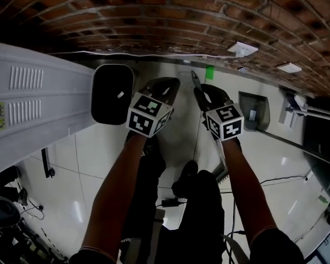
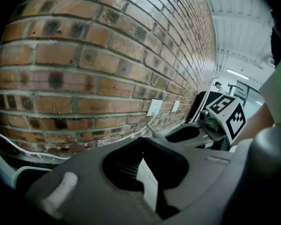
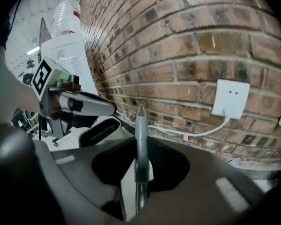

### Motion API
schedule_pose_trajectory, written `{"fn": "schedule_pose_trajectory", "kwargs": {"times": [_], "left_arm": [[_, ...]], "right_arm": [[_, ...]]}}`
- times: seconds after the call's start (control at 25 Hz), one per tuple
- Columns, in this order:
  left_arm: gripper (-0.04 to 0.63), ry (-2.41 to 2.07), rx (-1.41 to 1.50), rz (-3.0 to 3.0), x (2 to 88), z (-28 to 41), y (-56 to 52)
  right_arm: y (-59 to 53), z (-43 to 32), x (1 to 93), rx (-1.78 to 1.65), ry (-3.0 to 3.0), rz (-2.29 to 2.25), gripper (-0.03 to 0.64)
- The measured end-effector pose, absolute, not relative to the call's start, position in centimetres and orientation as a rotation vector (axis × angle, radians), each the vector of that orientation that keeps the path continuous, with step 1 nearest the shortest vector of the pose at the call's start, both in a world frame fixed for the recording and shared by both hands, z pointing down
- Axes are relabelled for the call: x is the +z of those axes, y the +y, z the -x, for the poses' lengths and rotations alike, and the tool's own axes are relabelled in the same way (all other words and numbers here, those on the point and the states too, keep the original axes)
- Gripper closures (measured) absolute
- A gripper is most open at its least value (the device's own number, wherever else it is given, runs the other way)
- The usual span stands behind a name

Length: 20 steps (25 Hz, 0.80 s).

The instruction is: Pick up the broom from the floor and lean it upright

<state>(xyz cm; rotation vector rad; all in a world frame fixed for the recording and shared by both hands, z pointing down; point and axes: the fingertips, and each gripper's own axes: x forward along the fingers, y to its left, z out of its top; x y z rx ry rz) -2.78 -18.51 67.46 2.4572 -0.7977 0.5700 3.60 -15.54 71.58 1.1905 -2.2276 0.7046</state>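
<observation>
Nearest, the right forearm (image 1: 247, 180) carries the right tongs (image 3: 139, 146), clenched on the broom handle (image 3: 140, 121) near its tip, beside the far brick wall (image 3: 201, 41). The left tongs (image 2: 143, 142) are closed and empty. Held by one narrow grip, the handle could pivot or slip.

The left forearm (image 1: 118, 186) and right forearm (image 1: 247, 180) reach side by side from 6 toward 12 o'clock in the head view. The left tool (image 1: 164, 84), at 9 o'clock of the right tool (image 1: 203, 92), has its jaws together and empty. The right tool's jaws clamp the grey broom handle (image 3: 140, 139).
</observation>
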Motion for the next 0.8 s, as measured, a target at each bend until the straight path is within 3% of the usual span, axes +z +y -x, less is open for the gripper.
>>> {"fn": "schedule_pose_trajectory", "kwargs": {"times": [0.32, 0.8], "left_arm": [[0.595, -0.689, 0.616, -2.488, 55.8, -0.9, -12.5], [0.595, -0.633, 0.687, -2.558, 41.5, -5.5, -8.1]], "right_arm": [[-9.2, -9.0, 56.7, 0.649, -2.207, -1.257, 0.531], [-3.1, -16.8, 42.1, 0.636, -2.204, -1.368, 0.535]]}}
